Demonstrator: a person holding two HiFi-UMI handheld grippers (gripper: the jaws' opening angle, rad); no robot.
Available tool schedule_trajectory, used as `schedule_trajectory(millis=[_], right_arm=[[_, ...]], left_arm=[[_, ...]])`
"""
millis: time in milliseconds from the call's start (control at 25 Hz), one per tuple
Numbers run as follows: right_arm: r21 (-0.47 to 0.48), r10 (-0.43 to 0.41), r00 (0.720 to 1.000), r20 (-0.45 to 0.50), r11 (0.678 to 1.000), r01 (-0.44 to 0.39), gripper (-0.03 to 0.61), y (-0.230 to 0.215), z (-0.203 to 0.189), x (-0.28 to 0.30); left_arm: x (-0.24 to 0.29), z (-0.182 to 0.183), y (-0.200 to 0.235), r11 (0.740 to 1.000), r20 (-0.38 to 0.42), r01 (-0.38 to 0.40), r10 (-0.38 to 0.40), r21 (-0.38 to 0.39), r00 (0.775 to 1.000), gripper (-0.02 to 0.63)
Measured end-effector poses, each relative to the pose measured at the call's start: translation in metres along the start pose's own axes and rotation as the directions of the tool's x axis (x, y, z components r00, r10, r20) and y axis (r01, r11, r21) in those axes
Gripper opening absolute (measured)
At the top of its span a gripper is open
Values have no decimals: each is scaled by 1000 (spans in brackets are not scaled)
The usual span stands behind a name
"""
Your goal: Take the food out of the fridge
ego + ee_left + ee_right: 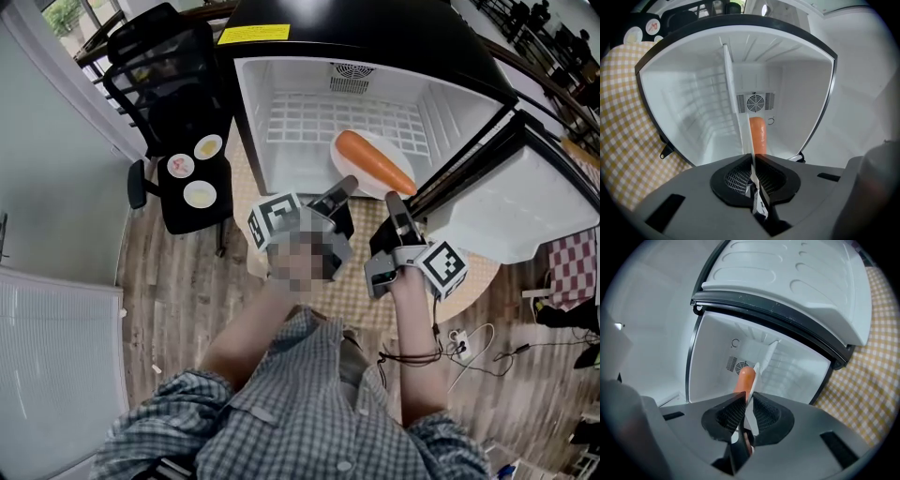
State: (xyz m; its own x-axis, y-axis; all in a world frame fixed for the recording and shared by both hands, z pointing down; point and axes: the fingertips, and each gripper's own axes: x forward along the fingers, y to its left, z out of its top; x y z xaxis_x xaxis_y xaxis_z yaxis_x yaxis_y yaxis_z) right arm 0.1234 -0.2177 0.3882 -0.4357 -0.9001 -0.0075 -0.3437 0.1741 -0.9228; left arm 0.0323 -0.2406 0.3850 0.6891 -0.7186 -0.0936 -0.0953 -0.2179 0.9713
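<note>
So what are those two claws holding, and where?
The left gripper and right gripper each pinch the near rim of the white plate carrying a carrot.

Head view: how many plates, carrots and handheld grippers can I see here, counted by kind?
Small round white plates on the black chair: 3
Large white plate in the open fridge: 1
Orange carrot on it: 1
Grippers clamping that plate's rim, left gripper and right gripper: 2
Total: 7
</note>
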Motion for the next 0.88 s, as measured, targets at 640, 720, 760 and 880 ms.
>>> schedule_trajectory(millis=[640,720,760,880], right_arm=[[0,-66,997,35,998,66,46,-30,-10,-54],[5,-79,996,34,997,79,46,-36,-14,-59],[4,-82,996,31,997,82,46,-39,-16,-61],[1,-88,996,22,996,88,46,-47,-23,-66]], left_arm=[[-10,-57,22,999,-138,-10,6,-34,990,28],[-13,-62,27,999,-151,-17,11,-38,988,28],[-15,-64,30,999,-157,-21,15,-36,987,28],[-19,-70,38,999,-176,-30,25,-26,984,28]])
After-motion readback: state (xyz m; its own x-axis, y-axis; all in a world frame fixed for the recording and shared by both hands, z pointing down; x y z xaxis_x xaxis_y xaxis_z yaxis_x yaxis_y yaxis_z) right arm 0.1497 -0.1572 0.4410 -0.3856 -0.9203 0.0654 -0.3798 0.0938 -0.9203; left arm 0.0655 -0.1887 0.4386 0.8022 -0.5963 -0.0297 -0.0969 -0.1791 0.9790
